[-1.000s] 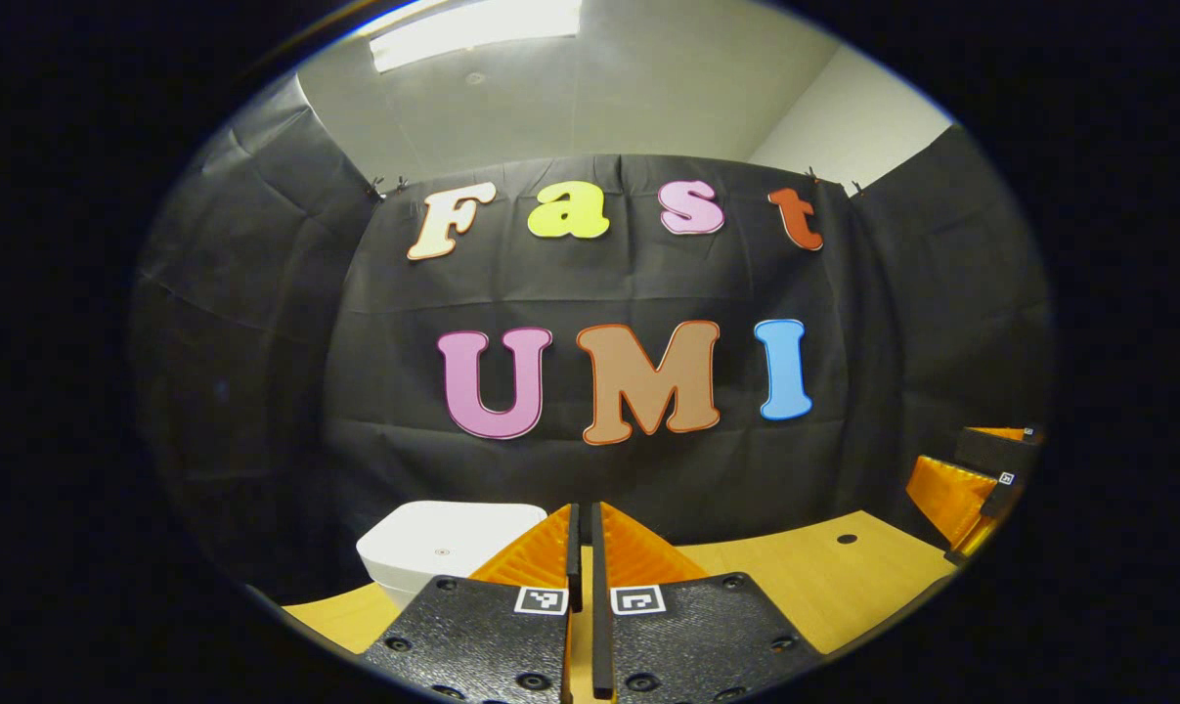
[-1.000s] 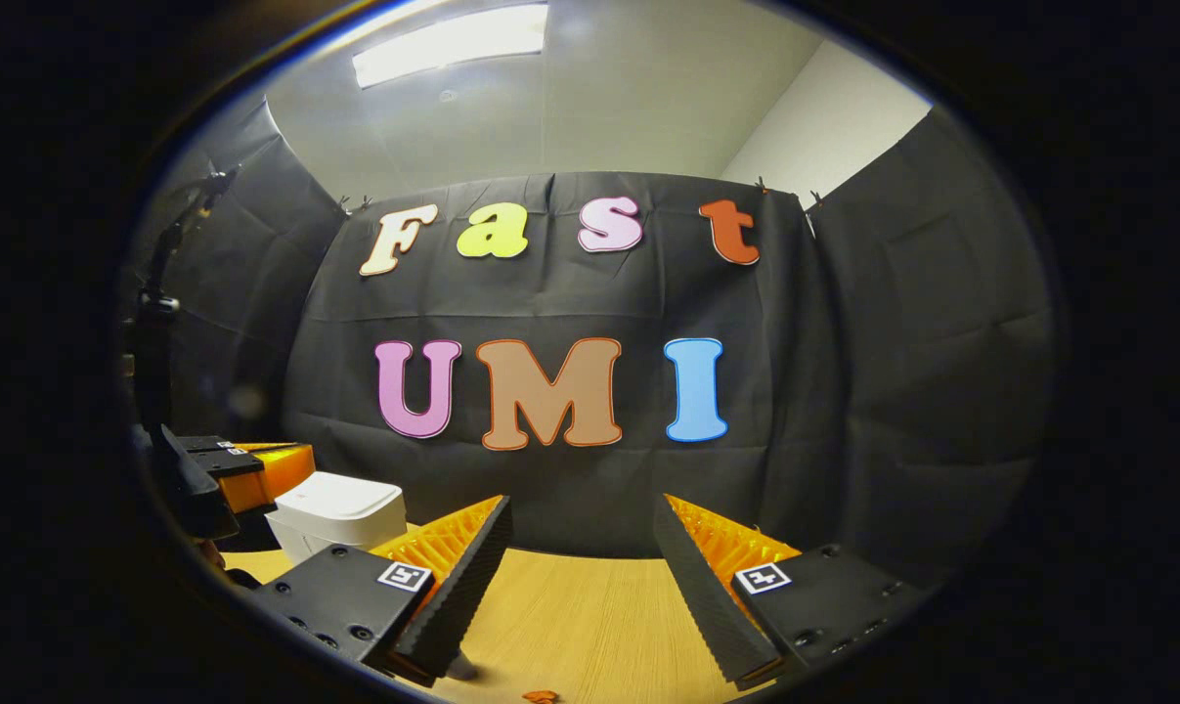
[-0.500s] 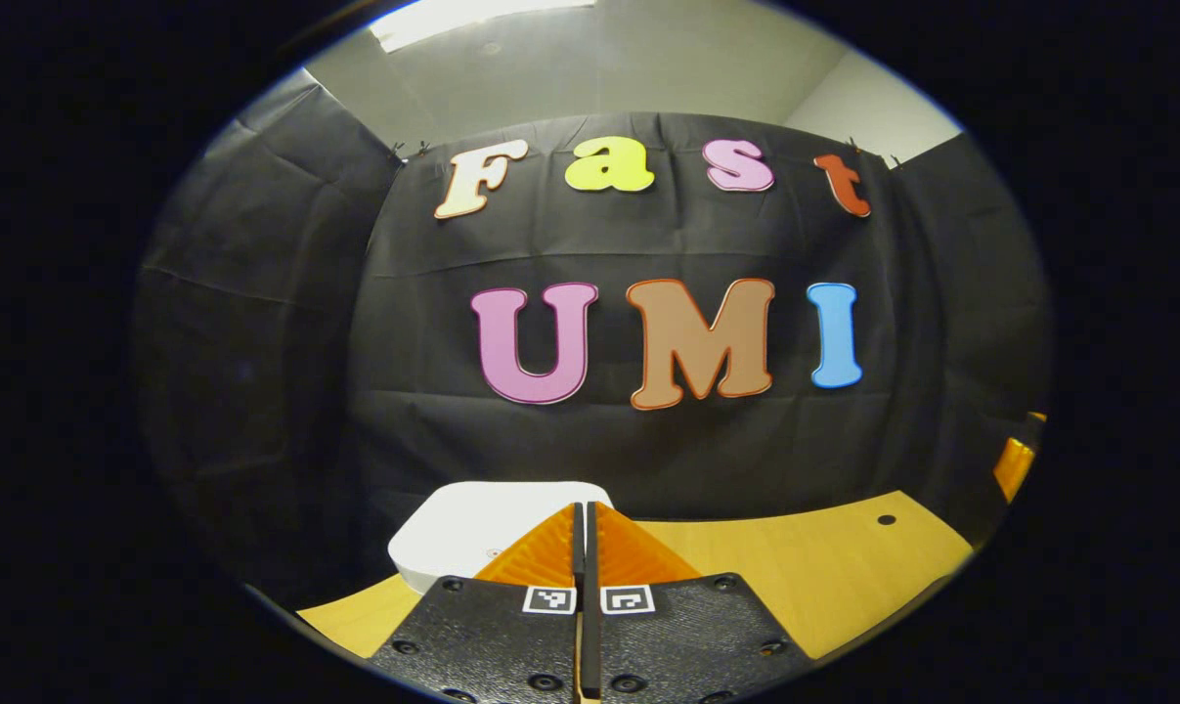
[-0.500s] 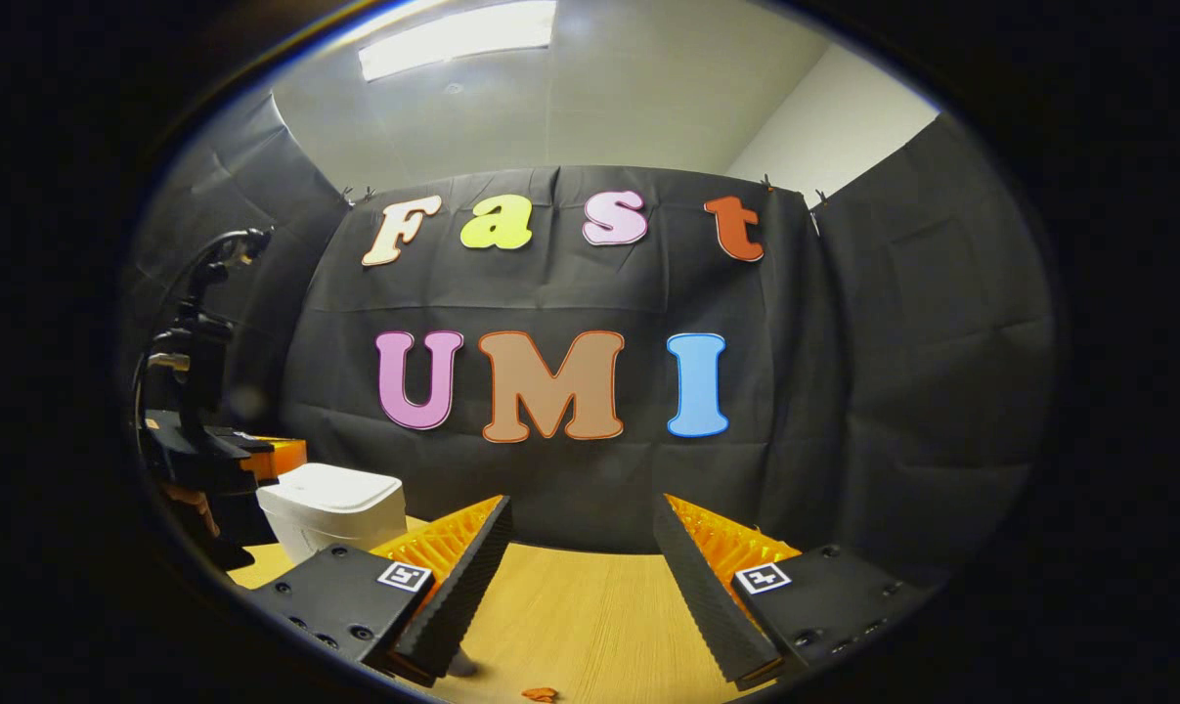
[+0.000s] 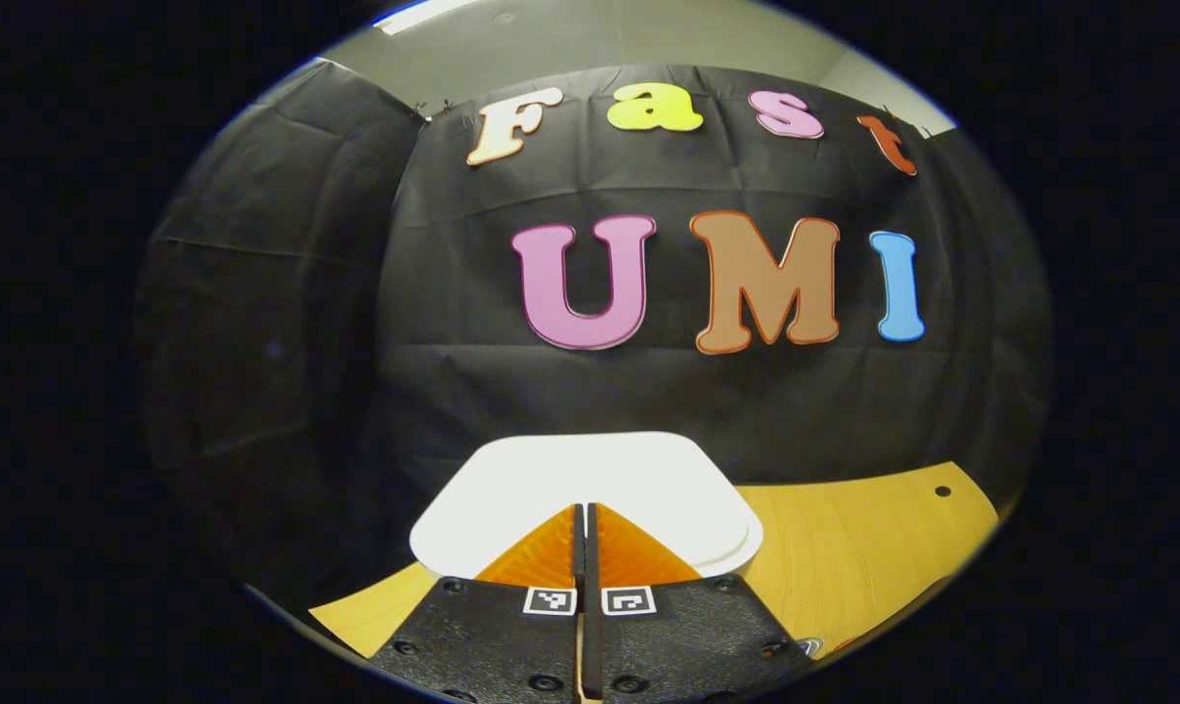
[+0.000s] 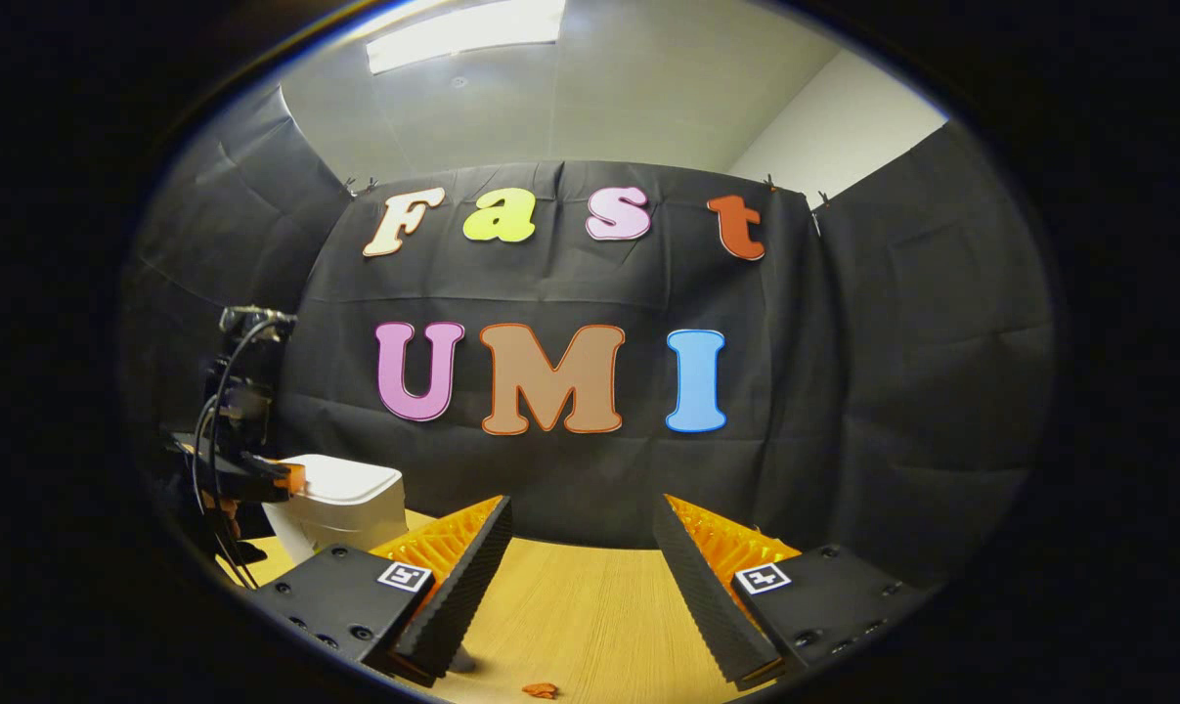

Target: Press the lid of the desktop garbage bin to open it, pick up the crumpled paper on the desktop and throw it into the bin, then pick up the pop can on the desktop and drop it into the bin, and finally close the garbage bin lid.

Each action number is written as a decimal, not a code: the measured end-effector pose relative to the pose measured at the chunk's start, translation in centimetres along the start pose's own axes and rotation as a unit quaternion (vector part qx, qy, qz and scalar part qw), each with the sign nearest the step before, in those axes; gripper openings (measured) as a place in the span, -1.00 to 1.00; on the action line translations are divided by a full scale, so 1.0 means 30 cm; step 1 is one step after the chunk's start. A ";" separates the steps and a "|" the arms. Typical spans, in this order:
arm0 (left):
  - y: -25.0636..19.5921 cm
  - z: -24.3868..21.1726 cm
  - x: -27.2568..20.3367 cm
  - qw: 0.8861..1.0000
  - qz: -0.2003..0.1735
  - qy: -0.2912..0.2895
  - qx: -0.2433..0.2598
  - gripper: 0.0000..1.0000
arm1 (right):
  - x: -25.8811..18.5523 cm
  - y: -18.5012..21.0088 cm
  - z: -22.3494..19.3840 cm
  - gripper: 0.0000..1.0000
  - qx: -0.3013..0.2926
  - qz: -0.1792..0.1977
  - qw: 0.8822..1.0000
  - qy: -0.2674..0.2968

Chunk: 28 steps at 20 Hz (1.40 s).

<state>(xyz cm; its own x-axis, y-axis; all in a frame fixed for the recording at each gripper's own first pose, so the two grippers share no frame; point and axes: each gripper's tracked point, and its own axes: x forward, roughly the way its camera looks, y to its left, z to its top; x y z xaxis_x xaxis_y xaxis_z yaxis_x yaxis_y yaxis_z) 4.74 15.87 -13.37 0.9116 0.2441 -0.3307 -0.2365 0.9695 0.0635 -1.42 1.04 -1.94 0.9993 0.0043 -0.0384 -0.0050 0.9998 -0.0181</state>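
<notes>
The left gripper (image 5: 584,513), jaws pressed together, has moved over the white bin (image 5: 590,479), lid down; right gripper (image 6: 580,548) jaws spread.

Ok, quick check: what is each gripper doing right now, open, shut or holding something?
Left gripper: shut, empty, fingers together over the white plastic bin lid.
Right gripper: open, empty, above the wooden desktop.
</notes>
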 end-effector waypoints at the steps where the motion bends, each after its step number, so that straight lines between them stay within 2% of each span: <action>1: 0.006 0.058 -0.013 0.999 0.004 -0.047 0.000 -1.00 | -0.001 0.016 -0.009 1.00 0.002 0.003 1.000 0.004; 3: 0.015 0.034 -0.014 0.999 0.015 -0.040 0.003 -1.00 | 0.003 0.034 0.007 0.93 0.006 0.007 1.000 -0.001; 7: 0.000 0.091 -0.033 0.998 -0.009 -0.068 0.001 -1.00 | 0.015 0.062 0.020 0.93 0.006 0.015 1.000 -0.016; 8: 0.004 0.099 -0.032 0.998 -0.012 -0.064 -0.008 -1.00 | 0.021 0.070 0.016 1.00 0.008 0.017 1.000 -0.015; 9: 0.006 0.120 -0.047 0.997 -0.014 -0.072 -0.015 -1.00 | 0.026 0.070 0.013 0.94 0.008 0.017 1.000 -0.012; 11: 0.003 0.200 -0.097 0.993 -0.021 -0.115 -0.022 -1.00 | 0.039 0.073 0.006 0.94 0.009 0.019 1.000 -0.008; 13: -0.036 0.279 -0.154 0.987 -0.048 -0.155 -0.018 -0.94 | 0.047 0.082 -0.003 0.94 0.008 0.023 1.000 -0.004; 14: -0.072 0.311 -0.179 0.982 -0.073 -0.170 -0.020 -0.80 | 0.055 0.085 -0.010 0.94 0.006 0.025 1.000 -0.001; 15: -0.103 0.327 -0.201 0.980 -0.092 -0.177 -0.020 -0.47 | 0.059 0.092 -0.020 0.94 0.006 0.028 1.000 0.004; 16: -0.112 0.334 -0.228 0.978 -0.098 -0.181 -0.019 -0.24 | 0.064 0.098 -0.030 0.94 0.007 0.031 0.999 0.009; 18: -0.119 0.343 -0.276 0.976 -0.106 -0.188 -0.024 0.38 | 0.076 0.113 -0.041 0.94 0.008 0.039 0.999 0.016; 20: -0.145 0.349 -0.317 0.974 -0.113 -0.193 -0.030 0.43 | 0.078 0.126 -0.062 0.94 0.006 0.045 0.999 0.024; 21: -0.151 0.345 -0.338 0.974 -0.115 -0.195 -0.028 0.59 | 0.082 0.131 -0.072 0.94 0.005 0.048 0.998 0.029; 23: -0.151 0.340 -0.368 0.973 -0.111 -0.200 -0.023 0.75 | 0.088 0.141 -0.097 0.94 0.003 0.053 0.998 0.038; 28: -0.152 0.280 -0.409 0.978 -0.106 -0.175 -0.042 0.79 | 0.103 0.155 -0.175 0.94 0.001 0.063 0.996 0.066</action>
<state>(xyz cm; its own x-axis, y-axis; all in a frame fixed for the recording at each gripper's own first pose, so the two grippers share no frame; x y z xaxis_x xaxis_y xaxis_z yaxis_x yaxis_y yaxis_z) -2.54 8.61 -1.69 0.9990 0.0432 0.0145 -0.0423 0.9977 -0.0535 1.44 5.61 -7.39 0.9768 0.1279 -0.1717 -0.1303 0.9915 -0.0028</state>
